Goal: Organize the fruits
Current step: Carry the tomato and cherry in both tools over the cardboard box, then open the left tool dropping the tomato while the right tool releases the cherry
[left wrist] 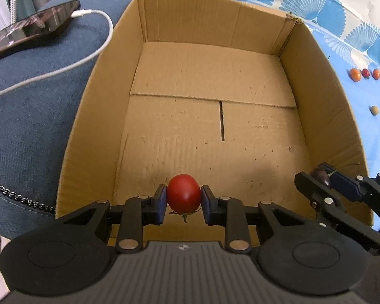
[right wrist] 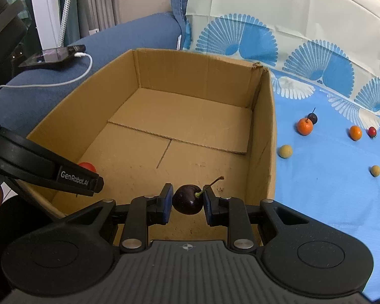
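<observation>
An open cardboard box [left wrist: 210, 25] [right wrist: 262, 136] stands on a blue seat. My left gripper [left wrist: 183, 200] is shut on a red cherry tomato [left wrist: 183, 193], held over the box's near edge; the tomato also shows in the right wrist view [right wrist: 88, 166]. My right gripper [right wrist: 186, 201] is shut on a dark cherry [right wrist: 187, 200] with a stem, over the box's near right corner; it also shows in the left wrist view [left wrist: 325, 177]. Several small fruits lie on the blue cloth to the right: an orange one [right wrist: 304, 126], a dark one [right wrist: 312, 118], pale ones [right wrist: 284, 151].
A phone [left wrist: 35, 27] with a white cable [left wrist: 93, 50] lies on the blue seat left of the box. More small fruits [left wrist: 355, 74] lie on the patterned blue cloth [right wrist: 316, 190] right of the box. The left gripper's body [right wrist: 45, 169] crosses the box's left wall.
</observation>
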`<state>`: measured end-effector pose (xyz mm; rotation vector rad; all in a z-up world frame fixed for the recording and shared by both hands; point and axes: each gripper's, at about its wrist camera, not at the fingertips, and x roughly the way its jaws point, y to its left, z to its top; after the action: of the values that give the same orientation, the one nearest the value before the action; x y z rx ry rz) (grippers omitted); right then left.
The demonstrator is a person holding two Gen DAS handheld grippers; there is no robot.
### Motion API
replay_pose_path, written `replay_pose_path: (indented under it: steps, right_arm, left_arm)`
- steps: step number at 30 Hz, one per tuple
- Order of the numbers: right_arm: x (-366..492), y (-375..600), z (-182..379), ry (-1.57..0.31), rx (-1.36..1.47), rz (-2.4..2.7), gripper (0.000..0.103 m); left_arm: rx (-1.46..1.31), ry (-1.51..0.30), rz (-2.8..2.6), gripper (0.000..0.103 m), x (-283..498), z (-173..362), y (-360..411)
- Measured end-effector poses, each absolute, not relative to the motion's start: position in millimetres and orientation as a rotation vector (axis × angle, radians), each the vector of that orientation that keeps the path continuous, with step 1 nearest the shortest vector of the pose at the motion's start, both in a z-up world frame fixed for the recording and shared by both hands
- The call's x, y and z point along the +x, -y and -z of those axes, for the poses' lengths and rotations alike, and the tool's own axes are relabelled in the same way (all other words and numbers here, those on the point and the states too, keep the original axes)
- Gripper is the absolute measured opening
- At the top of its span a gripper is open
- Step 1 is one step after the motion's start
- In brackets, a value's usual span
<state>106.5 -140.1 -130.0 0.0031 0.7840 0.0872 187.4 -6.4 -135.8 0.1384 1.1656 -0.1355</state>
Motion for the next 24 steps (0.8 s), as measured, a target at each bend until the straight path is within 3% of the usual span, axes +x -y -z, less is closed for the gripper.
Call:
replay_pose_path:
  steps: [11, 12, 14, 15, 16, 17, 18, 19, 22, 24]
  right_arm:
    - [111, 137, 138, -0.797, -0.016, -0.094, 0.026]
    - [112, 136, 138, -0.798, -0.016, -0.095, 0.027]
    - [112, 137, 138, -0.800, -0.012, -0.100, 0.028]
    - [113, 137, 137, -0.802, -0.012, -0.105, 0.030]
    - [113, 136, 136, -0.804, -0.020, -0.114, 0.032]
    - [111, 137, 135, -0.798, -0.025, -0.120, 0.041]
    - [109, 137, 132, -0.787, -0.029, -0.115, 0.056]
    - [108, 137, 128, -0.772, -0.034, -0.104, 0.063]
    - [101, 139, 117, -0.753, -0.045, -0.087, 0.072]
    - [93, 143, 108, -0.740, -0.038, -0.089, 0.089]
  left_arm:
    - [0.148, -1.181, 0.131, 0.032, 193, 148, 8]
    - [0.148, -1.174, 0.134, 0.038, 193, 147, 8]
    - [0.159, -1.142, 0.138, 0.070, 191, 143, 10]
    - [0.165, -1.112, 0.126, 0.097, 189, 140, 11]
    - [0.171, -1.078, 0.108, 0.103, 187, 136, 11]
    - [0.177, -1.044, 0.107, 0.103, 184, 132, 12]
    - [0.186, -1.030, 0.120, 0.103, 183, 128, 13]
    - [0.190, -1.024, 0.133, 0.103, 182, 125, 14]
    - [0.180, -1.002, 0.142, 0.103, 175, 111, 14]
    - [0.188, -0.977, 0.143, 0.103, 167, 100, 12]
